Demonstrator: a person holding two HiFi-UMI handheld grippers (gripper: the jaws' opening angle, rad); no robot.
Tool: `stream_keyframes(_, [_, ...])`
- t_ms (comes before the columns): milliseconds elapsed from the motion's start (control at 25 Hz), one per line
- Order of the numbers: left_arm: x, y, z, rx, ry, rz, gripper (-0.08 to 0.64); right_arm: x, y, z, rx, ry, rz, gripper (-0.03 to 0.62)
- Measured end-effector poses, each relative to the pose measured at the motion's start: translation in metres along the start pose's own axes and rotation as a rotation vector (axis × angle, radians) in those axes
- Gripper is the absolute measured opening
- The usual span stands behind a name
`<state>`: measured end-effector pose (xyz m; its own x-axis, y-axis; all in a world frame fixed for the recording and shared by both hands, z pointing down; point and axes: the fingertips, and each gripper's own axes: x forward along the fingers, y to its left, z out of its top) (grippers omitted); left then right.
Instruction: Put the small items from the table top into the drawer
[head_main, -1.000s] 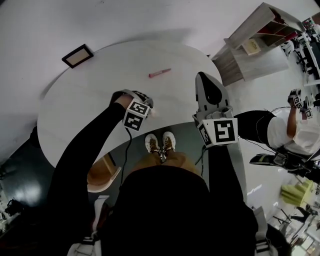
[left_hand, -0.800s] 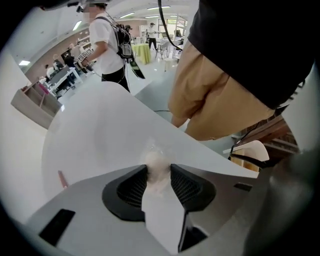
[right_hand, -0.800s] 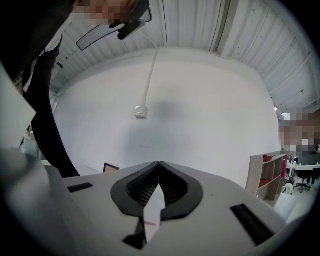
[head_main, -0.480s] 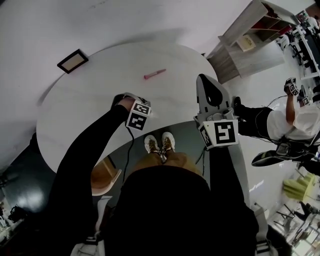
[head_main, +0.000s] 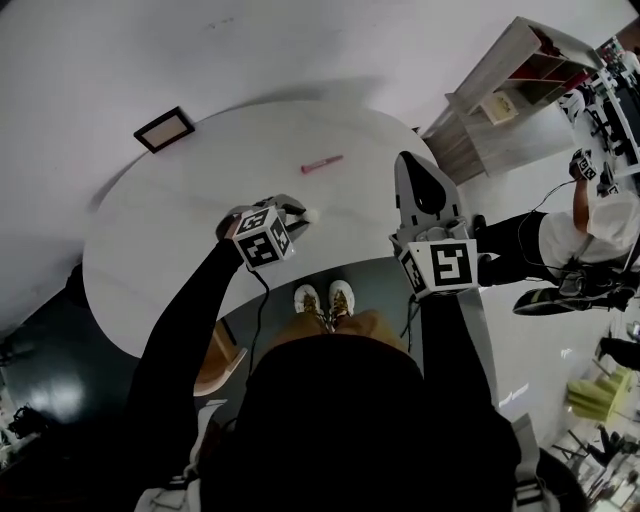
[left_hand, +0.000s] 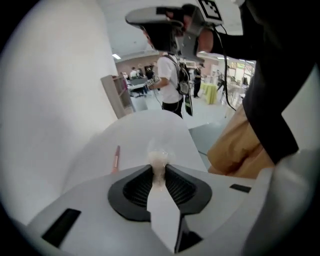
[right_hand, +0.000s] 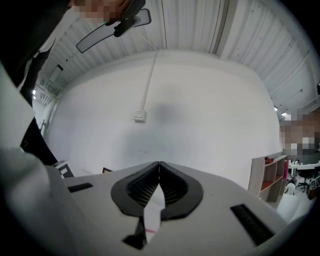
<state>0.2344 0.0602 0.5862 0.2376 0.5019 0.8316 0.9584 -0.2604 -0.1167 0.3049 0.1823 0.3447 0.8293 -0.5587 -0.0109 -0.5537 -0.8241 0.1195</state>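
Observation:
My left gripper (head_main: 298, 212) hovers over the near part of the round white table (head_main: 160, 230), shut on a small whitish, translucent item (head_main: 312, 214). In the left gripper view that item (left_hand: 159, 161) is pinched between the black pads (left_hand: 137, 187) and pokes out past their tips. A pink pen (head_main: 322, 163) lies further out on the table, left of the jaws in the left gripper view (left_hand: 115, 159). My right gripper (head_main: 406, 160) is held above the table's right edge, its jaws shut on nothing (right_hand: 158, 165), facing a white wall.
A dark-framed rectangle (head_main: 165, 129) lies at the table's far left. A brown wooden box-like thing (head_main: 215, 350) shows below the table's near edge. A wooden shelf (head_main: 510, 80) stands at the right. Another person (head_main: 590, 240) is nearby. My shoes (head_main: 322, 295) are under the table edge.
The left gripper's jaws have closed on the small whitish item and the gripper has turned and lifted a little, its marker cube now facing up. The right gripper has stayed put.

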Motion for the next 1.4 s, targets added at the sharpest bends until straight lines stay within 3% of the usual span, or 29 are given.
stream_keyframes(160, [-0.044,0.028,0.032,-0.132,-0.19,0.152,0.091,0.007,0.003,0.004,0.012,-0.002,0.001,0.028])
stream_keyframes(400, [-0.122,0.057,0.068,-0.267,-0.429,0.367,0.092,0.02,0.015,0.008,0.029,-0.018,0.03,0.028])
stream_keyframes(720, [-0.185,0.074,0.101,-0.435,-0.682,0.511,0.092,0.026,0.017,0.01,0.014,-0.034,0.041,0.028])
stream_keyframes(760, [-0.197,0.078,0.105,-0.454,-0.739,0.559,0.092,0.025,0.016,0.013,0.005,-0.041,0.032,0.028])
stream_keyframes(880, [-0.24,0.089,0.112,-0.48,-0.899,0.798,0.092,0.019,0.003,0.025,-0.013,-0.098,-0.036,0.028])
stream_keyframes(920, [-0.243,0.089,0.113,-0.48,-0.913,0.83,0.092,0.018,-0.002,0.028,-0.01,-0.108,-0.054,0.028])
stream_keyframes(1080, [-0.231,0.084,0.119,-0.476,-0.899,0.801,0.092,0.015,-0.01,0.026,-0.001,-0.1,-0.074,0.028])
stream_keyframes(1400, [-0.232,0.085,0.116,-0.509,-0.87,0.832,0.094,0.015,-0.012,0.017,0.009,-0.082,-0.028,0.028])
